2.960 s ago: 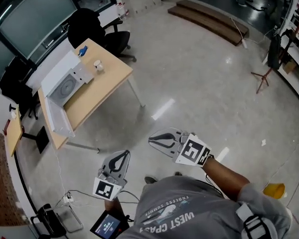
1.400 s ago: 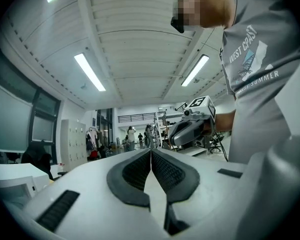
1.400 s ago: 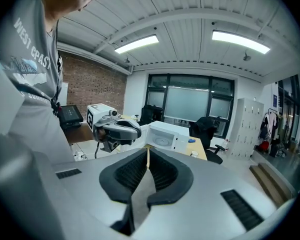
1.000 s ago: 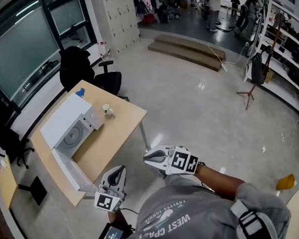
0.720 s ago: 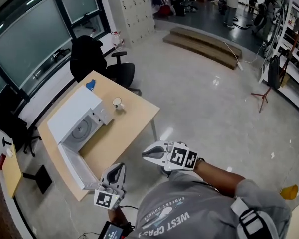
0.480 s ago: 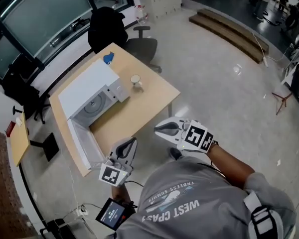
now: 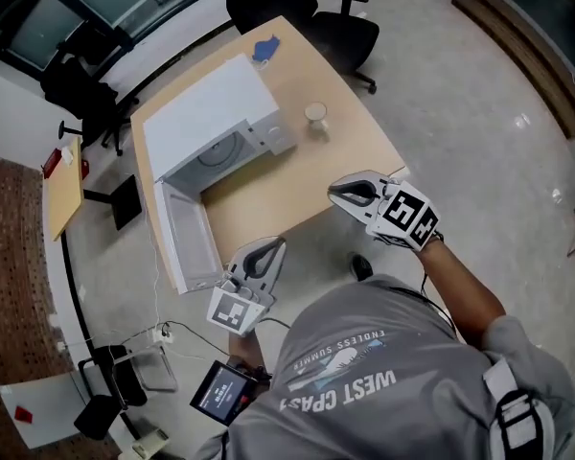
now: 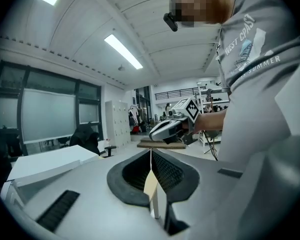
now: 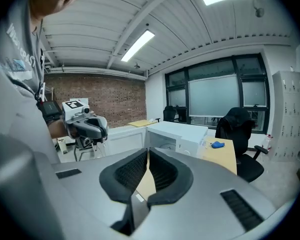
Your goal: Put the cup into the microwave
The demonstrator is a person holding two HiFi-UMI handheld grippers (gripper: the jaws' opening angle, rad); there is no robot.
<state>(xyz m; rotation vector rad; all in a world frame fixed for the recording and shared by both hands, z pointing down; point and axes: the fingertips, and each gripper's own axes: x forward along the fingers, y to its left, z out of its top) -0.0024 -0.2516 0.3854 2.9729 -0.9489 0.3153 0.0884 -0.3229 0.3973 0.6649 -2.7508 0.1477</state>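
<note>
While both tools are held near the table's near edge, we note the cup (image 7: 315, 114) standing upright on the wooden table (image 7: 268, 190). It is close to the right edge, just beside the control-panel end of the white microwave (image 7: 209, 111) but apart from it. The microwave door (image 7: 187, 238) hangs open toward the near left corner, and the turntable is visible inside.

The left hand-held gripper (image 7: 268, 250) is just off the near edge, beside the open door. Its jaws are together with nothing between them. The right hand-held gripper (image 7: 343, 194) is over the near right corner, with jaws likewise closed and empty.

A small blue object (image 7: 264, 48) lies at the far corner behind the microwave. A black office chair (image 7: 331, 12) stands past it.
</note>
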